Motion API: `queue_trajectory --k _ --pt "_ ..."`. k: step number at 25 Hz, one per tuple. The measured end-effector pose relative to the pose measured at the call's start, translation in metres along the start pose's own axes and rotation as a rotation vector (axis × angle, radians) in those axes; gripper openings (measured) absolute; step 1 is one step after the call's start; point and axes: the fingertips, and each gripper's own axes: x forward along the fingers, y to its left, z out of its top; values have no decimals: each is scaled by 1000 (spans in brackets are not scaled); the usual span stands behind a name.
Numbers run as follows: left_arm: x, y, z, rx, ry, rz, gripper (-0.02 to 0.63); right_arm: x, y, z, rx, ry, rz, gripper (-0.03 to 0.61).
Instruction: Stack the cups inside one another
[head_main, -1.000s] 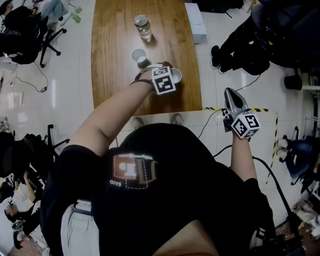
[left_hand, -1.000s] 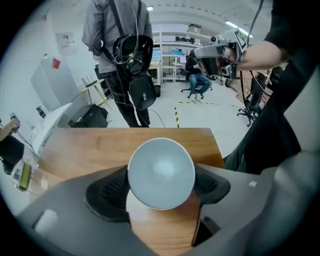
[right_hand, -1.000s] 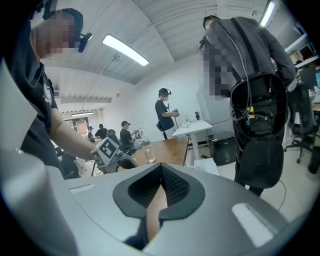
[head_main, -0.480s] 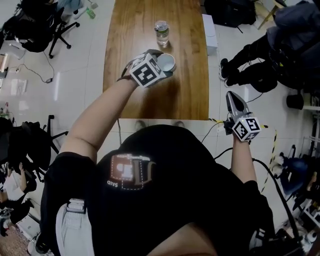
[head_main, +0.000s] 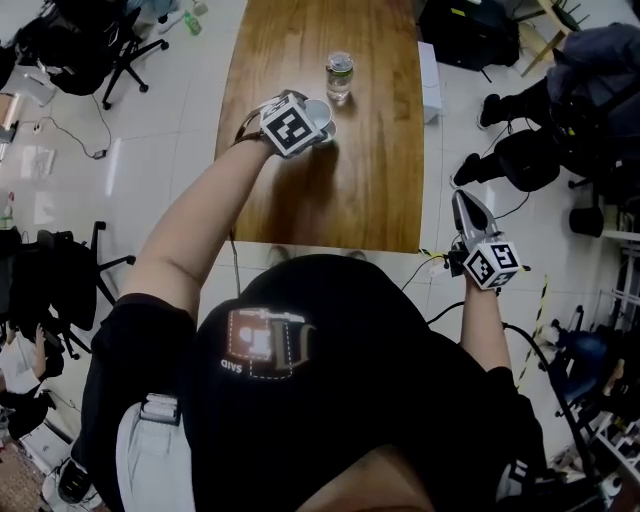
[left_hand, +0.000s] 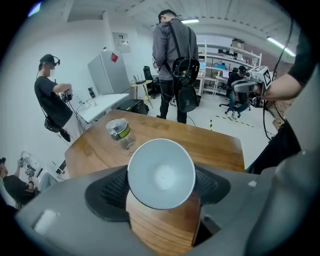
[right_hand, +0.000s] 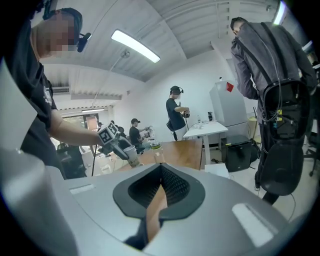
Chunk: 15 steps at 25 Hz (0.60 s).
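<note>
My left gripper (head_main: 312, 122) is shut on a white paper cup (head_main: 321, 112) above the wooden table (head_main: 370, 180), just short of a clear water bottle (head_main: 340, 74). In the left gripper view the cup (left_hand: 161, 173) sits between both black pads (left_hand: 112, 189), its open mouth towards the camera, with the bottle (left_hand: 119, 131) beyond it. No second cup shows apart from it; the gripper hides the table below. My right gripper (head_main: 468, 205) hangs off the table's near right corner, jaws shut and empty. From its own view the left gripper (right_hand: 120, 149) holds the cup (right_hand: 132, 155).
A white box (head_main: 430, 68) lies beside the table's right edge. A person in dark clothes (head_main: 560, 100) is at the right, and another with a backpack (left_hand: 172, 55) stands past the far end. Office chairs (head_main: 90, 40) stand at the left.
My left gripper has carried the cup up the table towards the bottle. The cup that stood alone on the table a second ago is now hidden. The right gripper has barely shifted.
</note>
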Motion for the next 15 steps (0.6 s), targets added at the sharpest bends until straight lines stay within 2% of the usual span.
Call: queue_trajectory --k 6,9,12,15 --pt "29 -9 5 39 22 -37 374 -6 -9 -3 10 7 -21 14" --pt "37 -11 2 37 18 -43 404 -6 -10 -5 13 8 -21 14" --pt "11 -5 21 -51 -98 -29 410 -5 -9 -1 9 3 -15 14" --pt "-52 7 38 -198 -332 -17 408 2 -8 11 -3 -22 0 14"
